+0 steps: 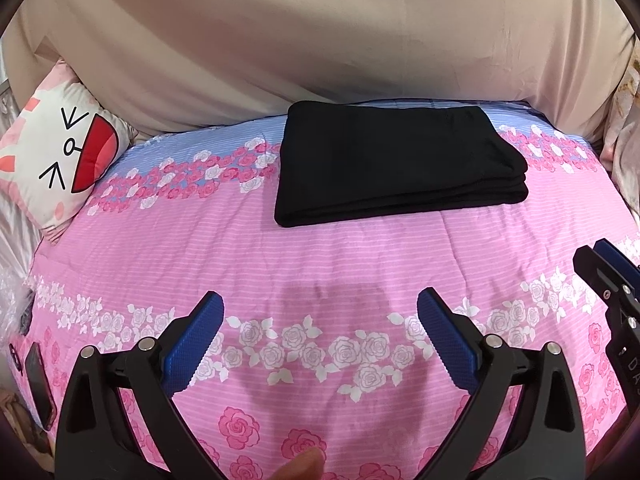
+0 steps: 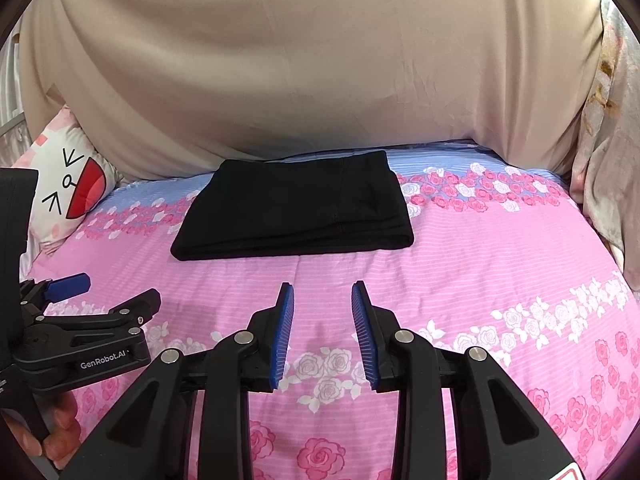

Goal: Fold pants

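Since black pants [image 1: 396, 164] lie folded in neat rectangle at bed's [image 1: 360, 264] far side, we judge folding done (nothing left visible); left tongs [image 1: 320, 308] and right tongs [image 2: 322, 298] spread, empty, well short of pants.

One folded black pants [image 1: 396, 164], two tongs, left tongs [image 1: 320, 344], right tongs [image 2: 322, 332], one cartoon cushion [image 1: 56, 160], one phone [image 1: 40, 384]

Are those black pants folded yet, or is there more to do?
Done, it seems: the black pants lie in a neat layered rectangle on the pink floral quilt. In hand: nothing; the left gripper and right gripper are both open, clear of the cloth. Left: nothing visible, perhaps a little tidying.
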Available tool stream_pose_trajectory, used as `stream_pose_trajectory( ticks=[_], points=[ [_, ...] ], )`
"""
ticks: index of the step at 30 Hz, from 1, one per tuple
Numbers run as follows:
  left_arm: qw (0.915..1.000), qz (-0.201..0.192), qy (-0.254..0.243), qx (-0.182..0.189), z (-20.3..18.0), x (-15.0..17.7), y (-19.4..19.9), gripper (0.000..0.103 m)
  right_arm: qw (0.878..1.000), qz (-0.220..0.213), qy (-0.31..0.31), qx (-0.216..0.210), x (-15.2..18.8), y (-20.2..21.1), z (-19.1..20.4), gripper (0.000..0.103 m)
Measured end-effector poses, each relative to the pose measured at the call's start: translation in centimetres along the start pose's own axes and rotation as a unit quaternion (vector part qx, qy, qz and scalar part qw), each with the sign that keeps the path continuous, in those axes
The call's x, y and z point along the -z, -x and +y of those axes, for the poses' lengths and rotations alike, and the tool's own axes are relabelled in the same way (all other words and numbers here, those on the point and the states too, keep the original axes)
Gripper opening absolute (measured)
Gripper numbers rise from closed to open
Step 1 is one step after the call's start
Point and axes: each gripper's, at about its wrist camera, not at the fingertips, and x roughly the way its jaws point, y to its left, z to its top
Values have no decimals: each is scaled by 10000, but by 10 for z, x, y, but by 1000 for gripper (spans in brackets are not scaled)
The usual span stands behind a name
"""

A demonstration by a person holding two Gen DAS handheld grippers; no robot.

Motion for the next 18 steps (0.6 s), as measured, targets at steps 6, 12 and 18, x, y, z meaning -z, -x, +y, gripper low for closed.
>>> stream_pose_trajectory(
  ticks=[6, 12, 18],
  points=[
    [10000, 7, -36, 23, 0, 1, -1, 95, 10000, 61, 3, -11, 2, -3, 2, 30],
    [9999, 29, -62, 75, -1, 3, -1, 95, 10000, 76, 4, -13, 3, -4, 3, 32],
    [9996, 105, -137, 216, -7, 8, -2, 95, 10000, 91, 12, -18, 3, -6, 5, 32]
  ],
)
